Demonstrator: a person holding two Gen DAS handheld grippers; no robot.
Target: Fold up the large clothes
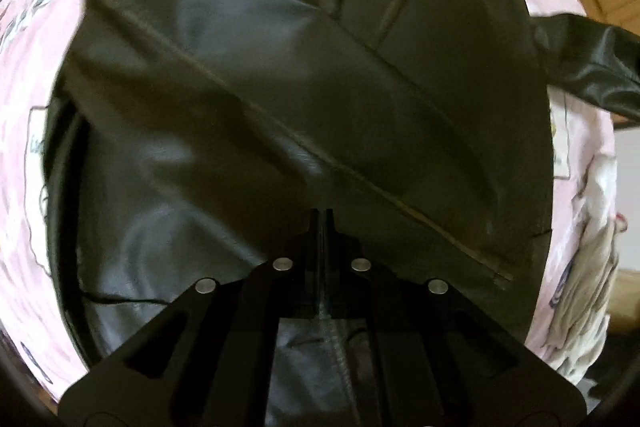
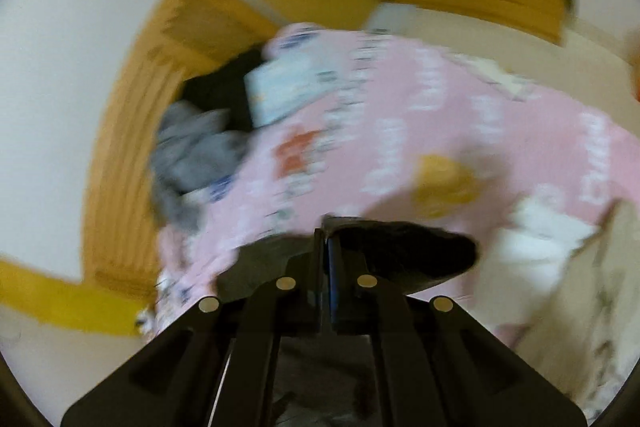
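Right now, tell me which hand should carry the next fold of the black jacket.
Probably the right. Its fingers are shut on a dark piece of the jacket, lifted above the pink sheet. The left gripper is shut low against the jacket body, better suited to anchoring.

At your twelve o'clock lies a pink printed bedsheet (image 2: 400, 115); at ten, a grey cloth heap (image 2: 192, 155) against a wooden door (image 2: 120, 163).
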